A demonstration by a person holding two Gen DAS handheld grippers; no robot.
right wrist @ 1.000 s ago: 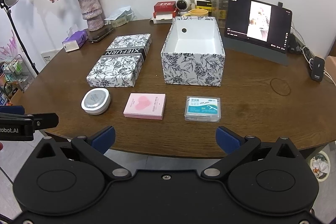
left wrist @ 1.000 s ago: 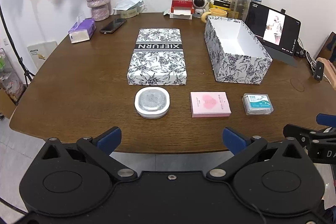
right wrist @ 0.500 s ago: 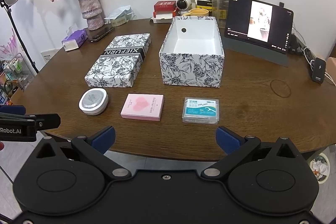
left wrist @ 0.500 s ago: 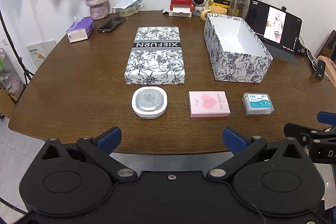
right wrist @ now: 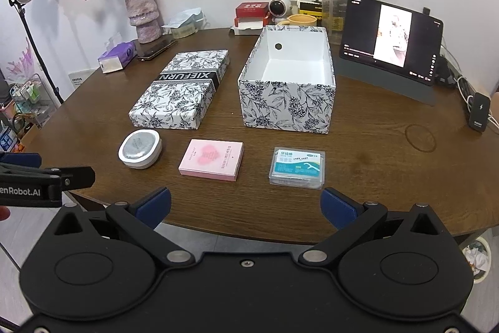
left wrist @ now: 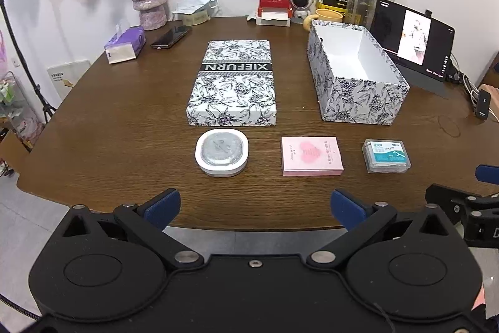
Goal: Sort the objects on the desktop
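Three small things wait in a row near the front edge of the round wooden table (left wrist: 109, 120): a white rounded case (left wrist: 222, 156) on the left, a flat pink box (left wrist: 312, 155) in the middle, and a clear floss-pick box (right wrist: 297, 167) on the right; none is touched yet. The left gripper (left wrist: 255, 206) hangs short of the table edge, facing the gap between the white case and the pink box, its jaws spread wide with nothing between them; the right gripper (right wrist: 245, 203) hangs likewise before the floss-pick box, jaws wide apart and bare.

As I judge it, the step in hand is the first reach; each item lies low and flat, so the blue pads should come down level, straddle the narrower side and close squarely, or the piece may skid on the polished wood; the floss-pick box sits nearest the right gripper and looks the natural first pick.

Behind the row stands the open floral box (right wrist: 288, 102), upright, its white inside showing bare with only a round hole in the far wall; its lid (left wrist: 232, 83) lies flat just beside it to the left, nothing on top; a tablet (right wrist: 391, 39) stands propped beyond the box, well clear of the path.
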